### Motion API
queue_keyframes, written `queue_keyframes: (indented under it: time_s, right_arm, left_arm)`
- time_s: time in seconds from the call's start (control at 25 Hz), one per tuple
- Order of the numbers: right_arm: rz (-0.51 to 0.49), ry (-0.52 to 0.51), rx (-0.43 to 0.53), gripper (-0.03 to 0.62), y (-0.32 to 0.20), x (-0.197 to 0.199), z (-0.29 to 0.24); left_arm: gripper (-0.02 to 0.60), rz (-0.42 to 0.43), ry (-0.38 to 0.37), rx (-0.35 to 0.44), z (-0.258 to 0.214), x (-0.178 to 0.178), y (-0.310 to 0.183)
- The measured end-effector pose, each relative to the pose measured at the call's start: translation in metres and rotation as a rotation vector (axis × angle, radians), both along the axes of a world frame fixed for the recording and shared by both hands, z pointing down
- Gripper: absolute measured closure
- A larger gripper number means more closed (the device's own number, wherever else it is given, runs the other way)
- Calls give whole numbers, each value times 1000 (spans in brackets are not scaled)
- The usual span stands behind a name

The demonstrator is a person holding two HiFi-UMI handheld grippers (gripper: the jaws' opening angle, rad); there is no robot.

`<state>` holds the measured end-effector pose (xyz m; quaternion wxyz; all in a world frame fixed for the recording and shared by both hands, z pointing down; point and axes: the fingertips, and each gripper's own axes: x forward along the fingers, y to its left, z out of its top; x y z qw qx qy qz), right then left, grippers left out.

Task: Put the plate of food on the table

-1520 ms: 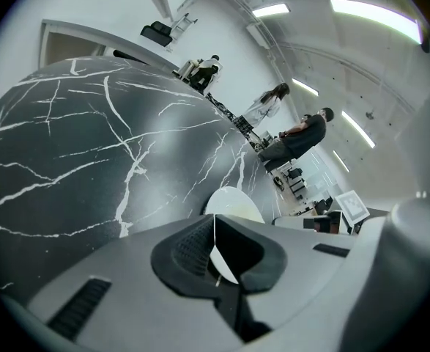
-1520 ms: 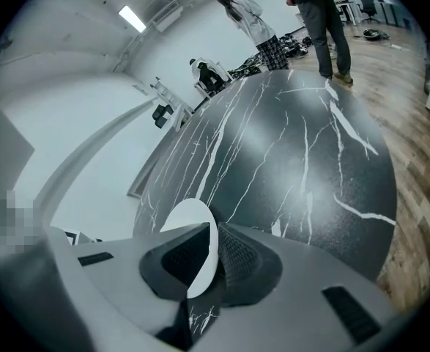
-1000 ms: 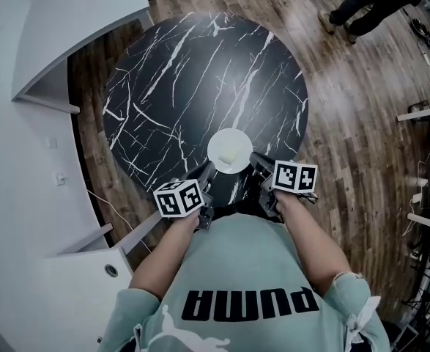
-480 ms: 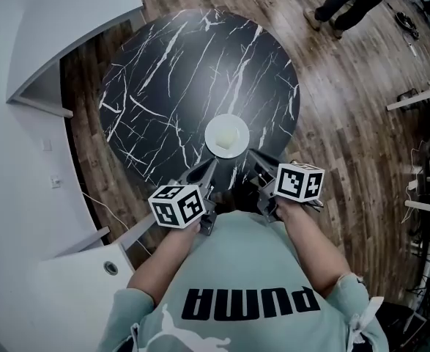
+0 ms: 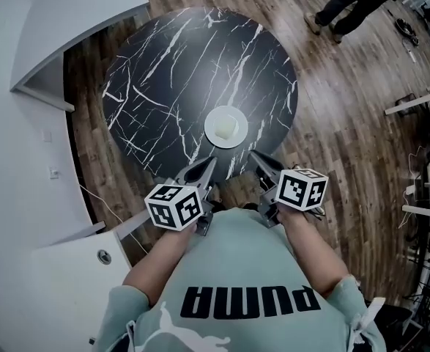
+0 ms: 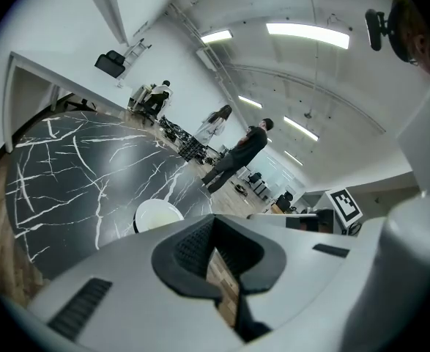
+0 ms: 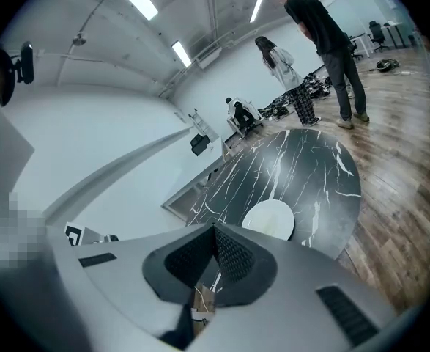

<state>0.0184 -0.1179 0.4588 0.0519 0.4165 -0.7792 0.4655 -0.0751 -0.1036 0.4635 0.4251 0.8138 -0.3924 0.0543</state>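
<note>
Small round white plate (image 5: 225, 127) with pale food (image 5: 227, 125) rests on black marble table (image 5: 163, 72), near edge; likely stiff, breakable, slick: take rim; left gripper (image 5: 206, 166), right gripper (image 5: 258, 158) jaws together, empty

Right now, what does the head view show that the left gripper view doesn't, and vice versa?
Only the head view: the food on the plate, and the left tongs and right tongs, both apart from it. Only the left gripper view: ceiling lights, and the left tongs' jaws together with nothing between them. Both: the white plate resting on the black marble table, and a standing person.
</note>
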Motion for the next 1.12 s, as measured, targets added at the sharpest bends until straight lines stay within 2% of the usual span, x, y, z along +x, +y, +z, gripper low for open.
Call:
queue_keyframes:
  time_s: [0.28,0.6,0.84,1.12]
  right_arm:
    - [-43,-17,33,586,32,18,-3]
    - [-139,-14,118,586,82,56,-24]
    - [-232,-33,165,586,126,67,-33]
    - [-280,-66,162,586,165,70,-38]
  left_arm:
    - [575,-38,-44,33,-9,16,31]
    - [575,-123,-111,84,-31,58,89]
    - [575,-236,-173,138,-47,67,139]
    - [575,-276,-274,177,-58,72,187]
